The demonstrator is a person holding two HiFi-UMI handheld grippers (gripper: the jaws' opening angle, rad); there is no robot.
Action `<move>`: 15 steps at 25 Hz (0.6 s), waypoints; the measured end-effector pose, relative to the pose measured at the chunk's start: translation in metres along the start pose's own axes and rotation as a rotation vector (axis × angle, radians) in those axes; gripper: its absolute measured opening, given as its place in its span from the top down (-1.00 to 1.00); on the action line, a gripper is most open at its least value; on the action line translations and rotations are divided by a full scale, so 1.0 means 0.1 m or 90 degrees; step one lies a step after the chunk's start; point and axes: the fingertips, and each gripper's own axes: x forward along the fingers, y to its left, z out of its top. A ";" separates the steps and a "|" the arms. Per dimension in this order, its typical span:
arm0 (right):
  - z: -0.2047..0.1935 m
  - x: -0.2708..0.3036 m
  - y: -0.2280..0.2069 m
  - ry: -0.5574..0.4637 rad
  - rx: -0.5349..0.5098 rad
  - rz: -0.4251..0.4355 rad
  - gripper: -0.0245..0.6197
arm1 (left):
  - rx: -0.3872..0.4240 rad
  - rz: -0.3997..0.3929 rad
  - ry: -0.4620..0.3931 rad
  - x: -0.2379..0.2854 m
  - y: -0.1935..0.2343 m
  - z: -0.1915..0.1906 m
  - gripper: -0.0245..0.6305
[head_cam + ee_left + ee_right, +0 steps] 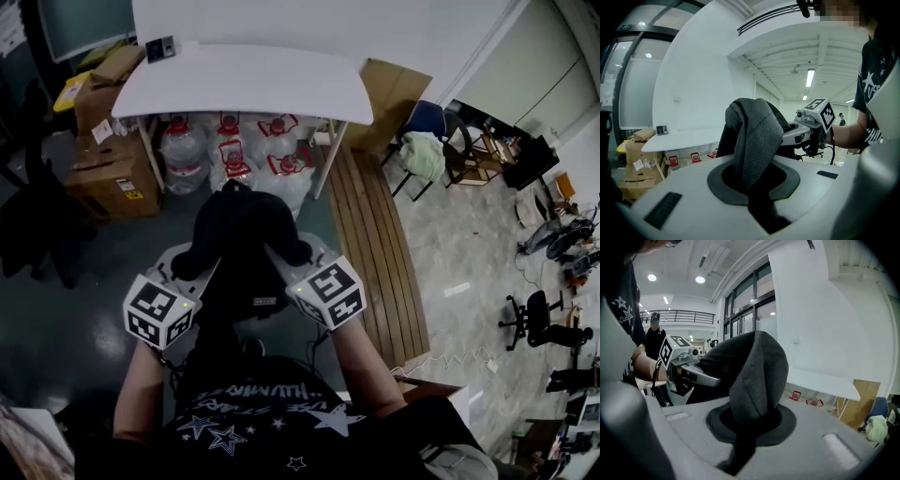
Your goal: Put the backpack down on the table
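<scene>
Out in front of my chest, the backpack (239, 234) hangs in the air, well short of the white table (281, 89). Left tongs (199, 272) and right tongs (286, 262) each pinch a strap (757, 140), so nothing's set down yet.

Dark floor (94, 272), wooden planks (375, 253), cardboard boxes (112, 178), office chair (544, 323)

Black star-print T-shirt (248, 422); pale grey left claw (754, 183), right claw (750, 423).
</scene>
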 end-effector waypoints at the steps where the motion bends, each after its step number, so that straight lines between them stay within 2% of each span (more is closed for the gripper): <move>1: 0.00 0.03 -0.03 0.002 0.003 -0.001 0.84 | 0.000 -0.003 0.001 0.03 0.04 0.00 0.77; 8: -0.02 0.27 -0.33 0.018 0.029 -0.028 0.84 | 0.005 -0.035 0.007 0.34 0.33 0.02 0.77; 15: 0.13 0.67 -0.69 0.025 0.031 -0.049 0.84 | 0.002 -0.057 0.006 0.63 0.82 0.14 0.77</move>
